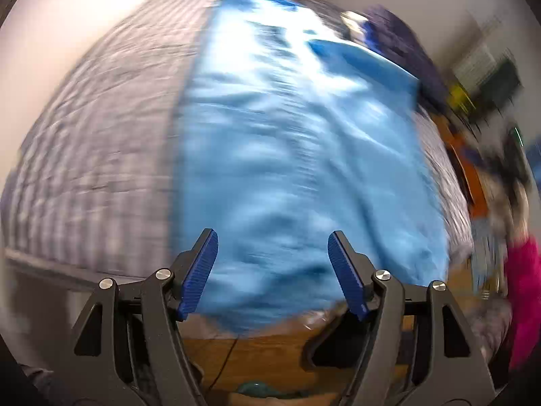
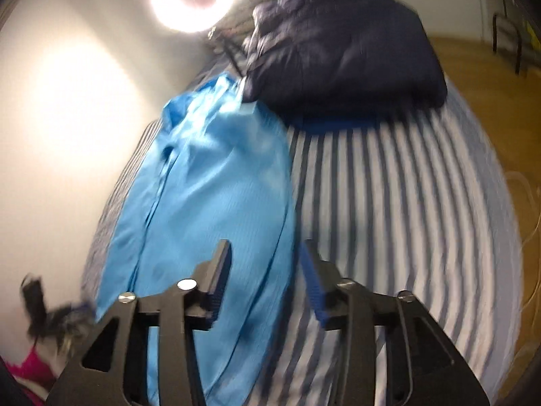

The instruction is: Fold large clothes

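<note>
Both tools (image 1: 273, 272) (image 2: 267, 279) tilt down, agape, over blue garment (image 1: 297, 155).

1. Your garment (image 2: 209, 189) is sky blue, plain.
2. The bedsheet (image 2: 405, 203) at your 3 o'clock carries grey-and-white stripes.
3. At 12 o'clock, a dark navy bundle (image 2: 341, 50).
4. Your left gripper (image 1: 273, 237) has royal-blue ribbed pads (image 1: 203, 270) on black arms.
5. The floor (image 1: 263, 352) is warm brown wood.

left gripper (image 1: 273, 240): jaws apart, nothing between | right gripper (image 2: 267, 250): jaws apart, nothing between | both angled downward
</note>
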The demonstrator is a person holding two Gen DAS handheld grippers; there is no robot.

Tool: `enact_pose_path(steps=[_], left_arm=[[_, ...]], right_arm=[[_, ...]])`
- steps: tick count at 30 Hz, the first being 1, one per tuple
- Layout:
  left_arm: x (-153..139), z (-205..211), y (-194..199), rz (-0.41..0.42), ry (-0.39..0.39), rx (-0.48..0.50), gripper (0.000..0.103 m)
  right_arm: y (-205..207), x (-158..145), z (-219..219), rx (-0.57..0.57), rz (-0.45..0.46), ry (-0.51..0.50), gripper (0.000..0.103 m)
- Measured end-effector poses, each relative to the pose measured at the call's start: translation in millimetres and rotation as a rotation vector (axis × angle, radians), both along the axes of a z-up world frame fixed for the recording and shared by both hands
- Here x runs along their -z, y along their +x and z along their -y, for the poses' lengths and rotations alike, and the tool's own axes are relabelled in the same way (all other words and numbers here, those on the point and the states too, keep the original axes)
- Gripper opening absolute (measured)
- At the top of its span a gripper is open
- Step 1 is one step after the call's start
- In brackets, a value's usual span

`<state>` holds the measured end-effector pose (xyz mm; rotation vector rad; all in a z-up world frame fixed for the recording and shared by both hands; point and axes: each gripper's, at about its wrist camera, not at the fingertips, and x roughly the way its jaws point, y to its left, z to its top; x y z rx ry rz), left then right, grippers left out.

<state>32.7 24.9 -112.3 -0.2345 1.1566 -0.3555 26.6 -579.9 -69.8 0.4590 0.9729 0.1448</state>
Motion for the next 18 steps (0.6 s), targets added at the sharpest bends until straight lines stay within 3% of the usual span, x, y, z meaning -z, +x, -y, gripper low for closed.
enact_pose_path(steps=[6,8,12,15,16,17,18], left_arm=[[60.4,-61.6,37.8,-0.190,-0.180,-0.142,0.070],[63.0,-56.4,33.2,-0.164,-0.223,-0.136,0.070],[63.1,-36.5,29.5,-0.171,-0.277,-0.031,0.066],[64.3,-10.5,30.0,-0.186,-0.211,0.047,0.044],[65.5,-3.2,29.7,-0.182,-0.178,0.058,0.029],[66.6,0.4,30.8,-0.171,-0.152,0.063,0.007],[66.9,1.2,32.8,-0.169,-0.148,0.063,0.004]], right_arm=[[-44.6,36.8,-46.8,-0.047,-0.136,0.067,0.044],[-52.6,47.3,-56.6,-0.051,-0.175,0.079,0.044],[-60.8,67.7,-69.2,-0.043,-0.251,0.080,0.044],[-59.0,77.3,-74.4,-0.036,-0.277,0.070,0.044],[-57.1,81.5,-76.5,-0.036,-0.285,0.080,0.044],[-56.1,86.1,-79.0,-0.043,-0.298,0.095,0.045],[-57.6,89.1,-82.4,-0.051,-0.308,0.099,0.045]])
